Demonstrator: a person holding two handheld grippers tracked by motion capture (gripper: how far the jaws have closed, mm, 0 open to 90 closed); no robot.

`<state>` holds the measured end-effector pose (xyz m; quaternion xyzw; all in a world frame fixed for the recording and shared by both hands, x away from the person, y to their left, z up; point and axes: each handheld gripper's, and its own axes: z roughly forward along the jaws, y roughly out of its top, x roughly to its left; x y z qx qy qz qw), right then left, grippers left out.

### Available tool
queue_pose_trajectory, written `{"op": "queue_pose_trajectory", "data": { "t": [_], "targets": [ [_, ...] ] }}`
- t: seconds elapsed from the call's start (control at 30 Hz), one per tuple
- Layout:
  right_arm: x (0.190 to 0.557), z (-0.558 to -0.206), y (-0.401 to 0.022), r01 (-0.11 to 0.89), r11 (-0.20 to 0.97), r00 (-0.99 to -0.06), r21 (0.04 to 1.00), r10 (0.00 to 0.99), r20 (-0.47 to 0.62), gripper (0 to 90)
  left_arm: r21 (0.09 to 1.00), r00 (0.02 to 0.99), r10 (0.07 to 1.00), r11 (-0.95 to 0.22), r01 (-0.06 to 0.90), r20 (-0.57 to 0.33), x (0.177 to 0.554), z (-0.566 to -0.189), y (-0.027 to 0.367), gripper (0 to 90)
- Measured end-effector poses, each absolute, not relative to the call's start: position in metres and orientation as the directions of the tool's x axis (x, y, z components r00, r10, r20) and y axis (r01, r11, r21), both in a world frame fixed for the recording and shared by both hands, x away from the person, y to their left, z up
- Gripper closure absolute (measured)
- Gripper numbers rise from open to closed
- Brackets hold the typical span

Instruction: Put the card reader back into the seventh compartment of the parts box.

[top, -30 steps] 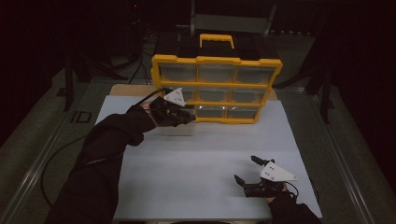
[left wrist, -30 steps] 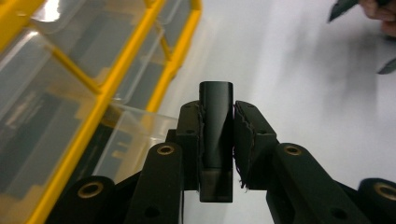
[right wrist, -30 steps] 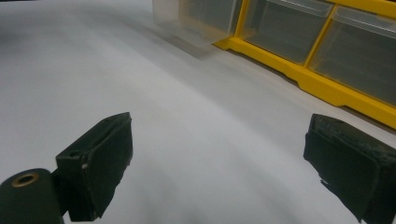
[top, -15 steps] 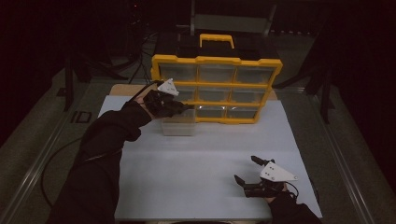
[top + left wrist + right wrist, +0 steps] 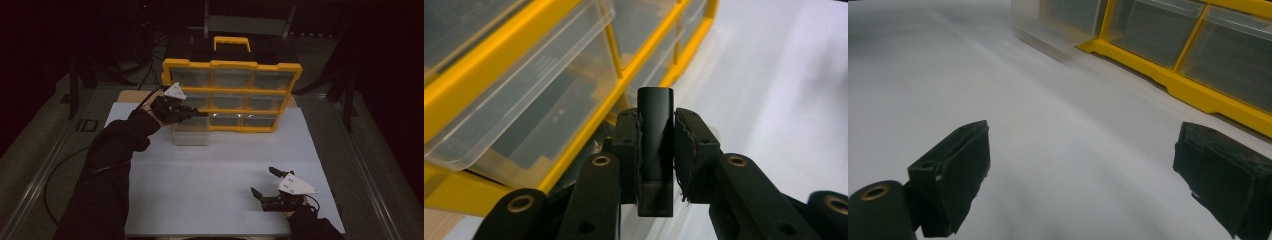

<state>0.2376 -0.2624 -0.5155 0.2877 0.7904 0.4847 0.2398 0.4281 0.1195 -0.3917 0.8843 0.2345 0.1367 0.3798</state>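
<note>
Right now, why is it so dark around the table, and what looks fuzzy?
High view: light falls on the white table and yellow box; the room around is black. Right gripper view: the far table and pulled-out drawer are smeared. Left gripper view: the black piece is sharp, the drawers behind it soft.

Small black rectangular block (image 5: 655, 150), smooth and matte, stands upright, rounded top end up, clamped between two pads. Held above the clear plastic drawer (image 5: 191, 134) pulled out of the bottom-left slot of the yellow organizer (image 5: 232, 65), drawer resting on the white sheet.
</note>
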Motion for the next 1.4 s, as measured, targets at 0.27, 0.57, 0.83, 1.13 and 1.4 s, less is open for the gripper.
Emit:
{"op": "queue_pose_trajectory", "data": {
  "t": [0.27, 0.57, 0.83, 1.13, 1.4],
  "targets": [
    [0.238, -0.516, -0.262, 0.226, 0.365, -0.721, 0.903, 0.686, -0.097, 8.1, 0.746, 0.851, 0.523, -0.586, 0.316, 0.051, 0.432, -0.407, 0.121, 73.6],
    [0.238, -0.516, -0.262, 0.224, 0.363, -0.721, 0.904, 0.686, -0.097, 8.1, 0.739, 0.854, 0.517, -0.596, 0.316, 0.052, 0.435, -0.42, 0.119, 73.6],
    [0.238, -0.516, -0.263, 0.223, 0.362, -0.721, 0.905, 0.686, -0.097, 8.1, 0.72, 0.858, 0.513, -0.61, 0.331, 0.04, 0.438, -0.433, 0.116, 73.6],
    [0.238, -0.516, -0.263, 0.223, 0.363, -0.721, 0.905, 0.686, -0.098, 8.2, 0.713, 0.859, 0.511, -0.614, 0.339, 0.032, 0.44, -0.442, 0.115, 73.5],
    [0.238, -0.516, -0.263, 0.223, 0.365, -0.72, 0.904, 0.686, -0.1, 8.2, 0.712, 0.855, 0.517, -0.616, 0.336, 0.044, 0.441, -0.447, 0.112, 73.4]
  ]
}}
